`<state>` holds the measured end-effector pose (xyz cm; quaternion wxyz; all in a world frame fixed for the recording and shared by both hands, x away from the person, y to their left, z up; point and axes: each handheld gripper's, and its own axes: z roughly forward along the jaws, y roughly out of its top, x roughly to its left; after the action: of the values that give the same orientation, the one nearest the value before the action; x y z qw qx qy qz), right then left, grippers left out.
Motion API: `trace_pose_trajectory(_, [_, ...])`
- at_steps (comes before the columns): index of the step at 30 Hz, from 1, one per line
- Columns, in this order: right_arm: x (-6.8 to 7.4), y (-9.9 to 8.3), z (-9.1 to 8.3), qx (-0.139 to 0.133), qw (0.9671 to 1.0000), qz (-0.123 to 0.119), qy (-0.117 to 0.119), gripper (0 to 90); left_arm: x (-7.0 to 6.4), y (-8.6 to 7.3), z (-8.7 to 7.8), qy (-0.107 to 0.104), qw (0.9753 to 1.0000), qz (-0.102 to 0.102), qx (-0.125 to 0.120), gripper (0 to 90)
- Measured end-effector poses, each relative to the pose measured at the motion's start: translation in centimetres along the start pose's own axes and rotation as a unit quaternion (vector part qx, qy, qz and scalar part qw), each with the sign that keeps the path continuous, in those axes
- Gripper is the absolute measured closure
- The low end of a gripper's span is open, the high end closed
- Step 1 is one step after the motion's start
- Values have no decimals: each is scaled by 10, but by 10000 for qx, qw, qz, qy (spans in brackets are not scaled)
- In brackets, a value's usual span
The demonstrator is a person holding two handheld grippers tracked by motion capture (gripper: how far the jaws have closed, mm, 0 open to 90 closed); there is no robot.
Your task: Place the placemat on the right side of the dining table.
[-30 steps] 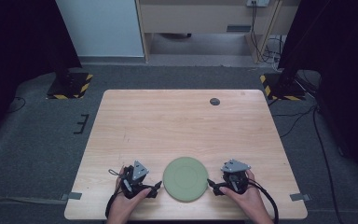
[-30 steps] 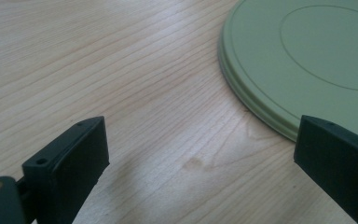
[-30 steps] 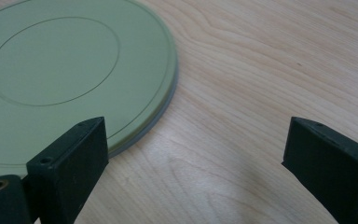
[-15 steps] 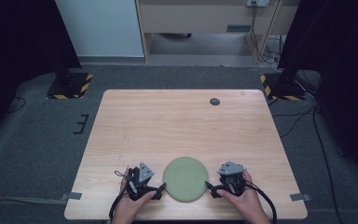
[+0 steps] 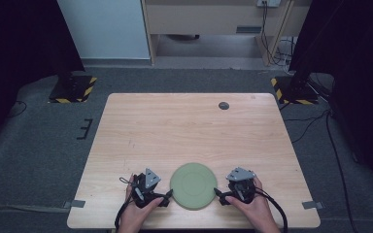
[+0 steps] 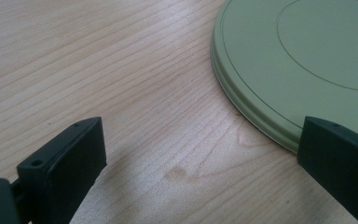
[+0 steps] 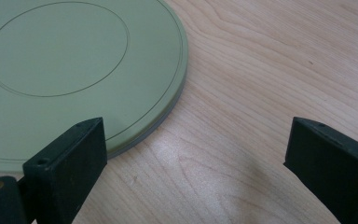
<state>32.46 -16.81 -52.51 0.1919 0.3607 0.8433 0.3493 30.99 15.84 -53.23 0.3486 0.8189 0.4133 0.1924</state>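
A flat, round, pale green plate (image 5: 193, 186) lies on the wooden table (image 5: 189, 131) near its front edge. My left gripper (image 5: 168, 196) sits just left of the plate, held by a hand. Its jaws stand wide open on the table. In the left gripper view (image 6: 200, 154) the right jaw reaches the plate's rim (image 6: 261, 126), with bare wood between the jaws. My right gripper (image 5: 218, 193) rests just right of the plate, also open. In the right gripper view (image 7: 200, 154) its left jaw overlaps the plate's edge (image 7: 168, 107).
A small dark round disc (image 5: 224, 105) lies near the table's far edge. Grey tape tabs (image 5: 77, 204) mark the front corners. Stands with yellow and black striped bases (image 5: 73, 90) are on the carpet at both far corners.
Both grippers have edged inward toward the plate, the left one more noticeably. The plate has not moved.
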Motion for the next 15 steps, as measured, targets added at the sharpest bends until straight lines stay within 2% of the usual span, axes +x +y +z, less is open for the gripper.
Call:
trace_pose_trajectory(8, [-1,0,1,-10,10000,42,-86,45,1,0,1,31,10000,-21,-4,7])
trace_pose_trajectory(15, [0,0,-1,-29,10000,14,-44,64,-3,2,-3,-27,10000,41,-82,25])
